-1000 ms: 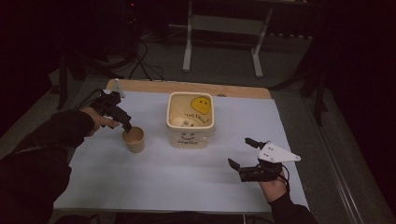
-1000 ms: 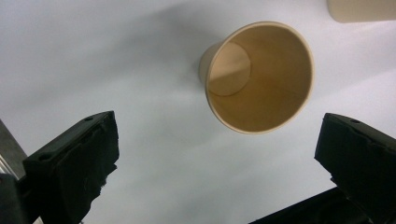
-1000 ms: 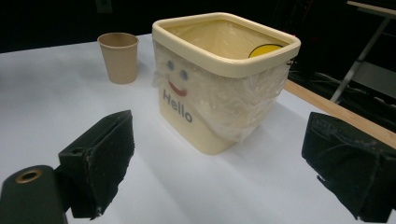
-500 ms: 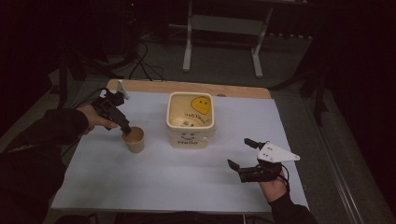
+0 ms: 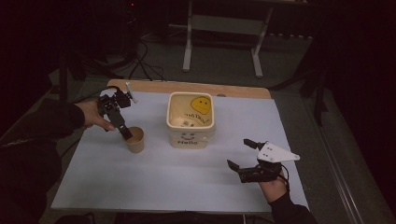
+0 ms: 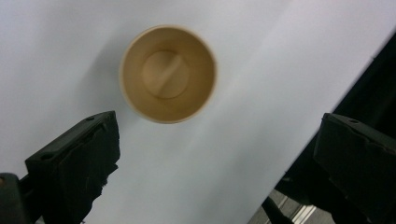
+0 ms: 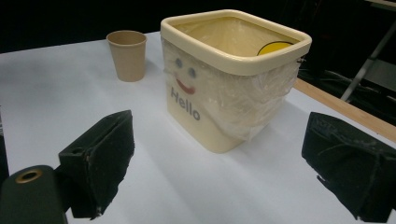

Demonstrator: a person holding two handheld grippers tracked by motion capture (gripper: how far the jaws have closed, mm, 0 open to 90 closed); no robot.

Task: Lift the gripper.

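The table [image 5: 187, 186], covered in a pale sheet, takes up the middle of the high view, with a bare wooden strip along its far edge. At its centre stands the bin [image 5: 191, 119], a cream square tub lined with clear plastic, marked "Hello" and a smiley. Left of the bin, well apart from it, the cup [image 5: 134, 139] stands upright and empty.

Compared with a second ago, the left hand-held gripper [image 5: 125, 132] is seen to have pulled slightly back toward the left of the frame, though its tip is still close over the cup's rim. In the left gripper view the cup [image 6: 168, 73] lies ahead of the jaws, not between them; the jaws are spread wide and nothing is held. A grasp is therefore judged not yet made; the jaws would have to be brought down around the cup first.

At the lower right the right hand-held gripper [image 5: 243, 156] is held just above the table, jaws wide apart and empty, pointed at the bin [image 7: 233, 79]. Nothing is seen between gripper and cup.
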